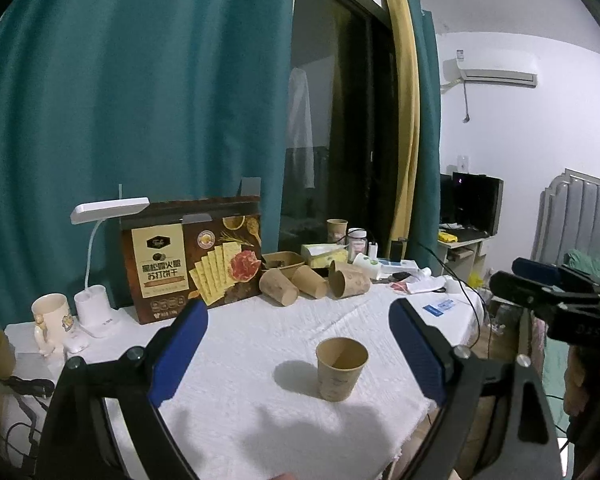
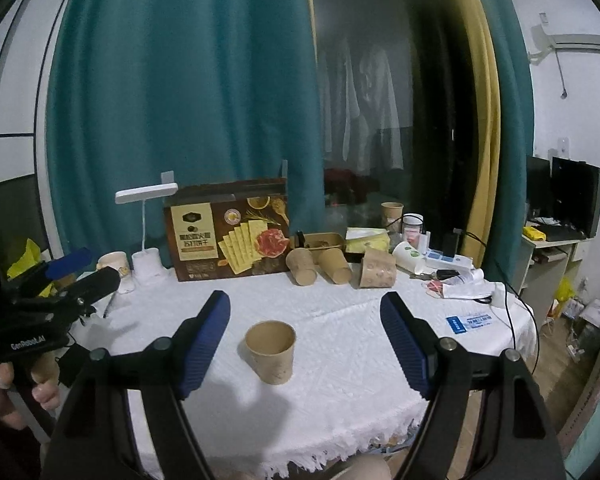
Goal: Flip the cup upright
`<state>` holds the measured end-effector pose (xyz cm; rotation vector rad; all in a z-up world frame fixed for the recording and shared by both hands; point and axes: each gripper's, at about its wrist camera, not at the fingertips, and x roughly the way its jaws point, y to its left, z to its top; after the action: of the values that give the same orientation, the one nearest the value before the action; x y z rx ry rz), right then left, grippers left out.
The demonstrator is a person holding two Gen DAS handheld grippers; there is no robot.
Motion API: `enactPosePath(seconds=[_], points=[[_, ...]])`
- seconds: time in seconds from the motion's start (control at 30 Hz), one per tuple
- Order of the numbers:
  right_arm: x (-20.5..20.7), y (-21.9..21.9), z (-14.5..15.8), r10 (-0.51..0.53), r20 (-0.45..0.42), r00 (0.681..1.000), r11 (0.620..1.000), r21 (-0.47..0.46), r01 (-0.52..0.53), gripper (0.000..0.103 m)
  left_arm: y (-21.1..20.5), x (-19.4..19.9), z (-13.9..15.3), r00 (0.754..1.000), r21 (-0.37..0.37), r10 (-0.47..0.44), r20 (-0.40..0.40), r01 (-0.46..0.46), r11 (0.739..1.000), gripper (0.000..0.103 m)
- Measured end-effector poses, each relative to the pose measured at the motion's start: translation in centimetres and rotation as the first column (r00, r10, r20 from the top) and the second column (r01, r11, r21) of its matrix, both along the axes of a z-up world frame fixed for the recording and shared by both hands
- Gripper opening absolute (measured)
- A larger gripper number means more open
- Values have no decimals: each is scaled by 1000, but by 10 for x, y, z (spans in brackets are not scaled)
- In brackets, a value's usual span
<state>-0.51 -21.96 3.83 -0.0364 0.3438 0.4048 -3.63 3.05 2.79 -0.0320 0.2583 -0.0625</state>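
Note:
A brown paper cup (image 1: 341, 372) (image 2: 271, 350) stands upright, mouth up, alone on the white tablecloth (image 1: 260, 344) (image 2: 340, 332). My left gripper (image 1: 300, 320) is open, raised above and nearer than the cup, with nothing between its blue pads (image 1: 180, 352). My right gripper (image 2: 306, 314) is open too, its jaws empty and the cup below and beyond them. Each gripper shows at the edge of the other's view: the right gripper (image 1: 540, 280) and the left gripper (image 2: 72, 272), held by a hand (image 2: 4, 392).
Three brown cups (image 1: 312, 280) (image 2: 334, 266) lie on their sides at the back by a cracker box (image 1: 192, 256) (image 2: 228, 232). A white lamp (image 1: 96, 280) and mug (image 1: 50, 316) stand left. Tissue box, jar, cables and papers (image 2: 460, 288) crowd the back right.

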Motion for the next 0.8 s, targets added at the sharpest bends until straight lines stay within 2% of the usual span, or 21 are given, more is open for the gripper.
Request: enactPosePath(seconds=[0.17,0.4,0.8], points=[[9,13,-11,12,-30,999,1000,2,-12,75,8,-1,-5,1000,8,17,7,-17,1000,92],[25,28,-27,13,-67,998,1000,-11,-14,75,21,4,-10,1000,-19,29,-7,-29,999,92],[32,25,-29,13,-73,997,1000,-9,-14,76,21,15,-12,999,-29,29,-19,-30,999,92]])
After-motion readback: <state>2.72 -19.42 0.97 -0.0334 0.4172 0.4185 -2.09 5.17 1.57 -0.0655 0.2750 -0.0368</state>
